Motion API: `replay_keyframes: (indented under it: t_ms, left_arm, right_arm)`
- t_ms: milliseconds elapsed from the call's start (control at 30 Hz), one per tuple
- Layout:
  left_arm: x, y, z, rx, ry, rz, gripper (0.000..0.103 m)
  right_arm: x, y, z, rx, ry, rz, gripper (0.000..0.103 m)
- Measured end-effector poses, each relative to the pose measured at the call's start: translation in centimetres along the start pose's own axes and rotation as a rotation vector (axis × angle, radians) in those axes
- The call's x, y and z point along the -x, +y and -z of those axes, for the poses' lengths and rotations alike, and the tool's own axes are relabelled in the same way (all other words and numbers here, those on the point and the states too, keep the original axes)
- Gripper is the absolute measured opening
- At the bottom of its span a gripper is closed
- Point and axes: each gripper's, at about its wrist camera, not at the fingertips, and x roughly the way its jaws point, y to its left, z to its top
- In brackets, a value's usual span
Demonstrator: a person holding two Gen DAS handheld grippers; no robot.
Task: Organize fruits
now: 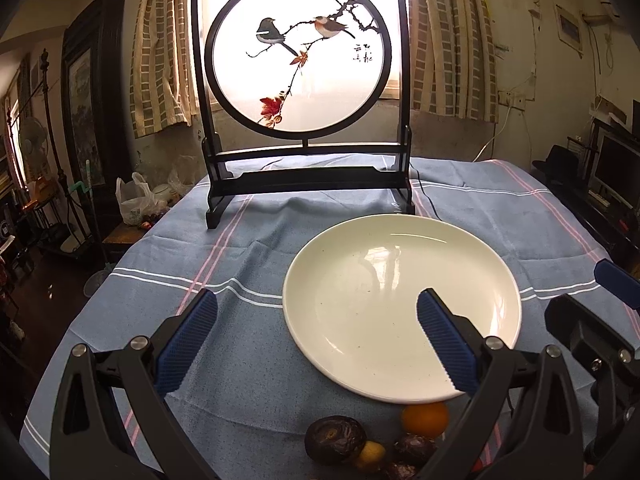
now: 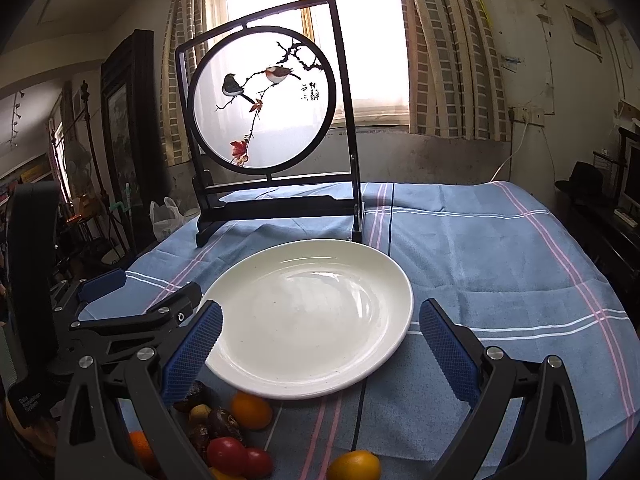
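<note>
An empty white plate (image 1: 400, 304) (image 2: 308, 320) lies on the blue striped cloth. Just in front of it is a pile of fruit: an orange (image 1: 425, 419) (image 2: 251, 411), dark wrinkled passion fruits (image 1: 335, 439) (image 2: 222, 422), a small yellow fruit (image 1: 370, 454) (image 2: 200, 413), red tomatoes (image 2: 228, 455) and another orange fruit (image 2: 354, 466). My left gripper (image 1: 316, 328) is open and empty above the plate's left edge. My right gripper (image 2: 320, 336) is open and empty over the plate. The right gripper also shows at the right edge of the left wrist view (image 1: 600, 320).
A dark-framed round screen with painted birds (image 1: 300, 80) (image 2: 264, 120) stands at the back of the table. A thin black cable (image 2: 358, 420) runs under the plate. The table edge drops off at the left, with a plastic bag (image 1: 134, 200) beyond it.
</note>
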Motion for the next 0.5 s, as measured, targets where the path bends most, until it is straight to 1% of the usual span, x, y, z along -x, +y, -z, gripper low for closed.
replay_keyframes:
  t_ms: [67, 100, 200, 267, 333, 433, 500]
  left_arm:
    - [-0.06, -0.22, 0.17, -0.014, -0.003, -0.011, 0.098]
    - [-0.17, -0.26, 0.24, -0.016, 0.002, -0.003, 0.098]
    - [-0.43, -0.18, 0.31, -0.008, 0.018, 0.060, 0.098]
    - [-0.32, 0.09, 0.25, 0.017, 0.019, 0.115, 0.098]
    - [-0.19, 0.29, 0.29, 0.037, 0.011, 0.147, 0.098]
    - [0.05, 0.33, 0.31, 0.045, -0.004, 0.144, 0.098]
    - [0.07, 0.25, 0.20, 0.040, -0.009, 0.108, 0.098]
  right_arm:
    - [-0.01, 0.00, -0.03, 0.001, 0.002, 0.001, 0.099]
    - [-0.03, 0.03, -0.01, 0.002, 0.003, -0.001, 0.099]
    - [-0.05, 0.14, 0.02, 0.007, 0.003, -0.003, 0.099]
    - [-0.02, 0.18, 0.03, 0.009, 0.000, -0.005, 0.099]
    - [0.23, 0.07, -0.02, -0.004, -0.012, -0.010, 0.099]
    - [0.36, -0.14, -0.09, -0.013, -0.019, -0.010, 0.099]
    - [0.38, -0.15, -0.05, -0.017, -0.021, -0.013, 0.099]
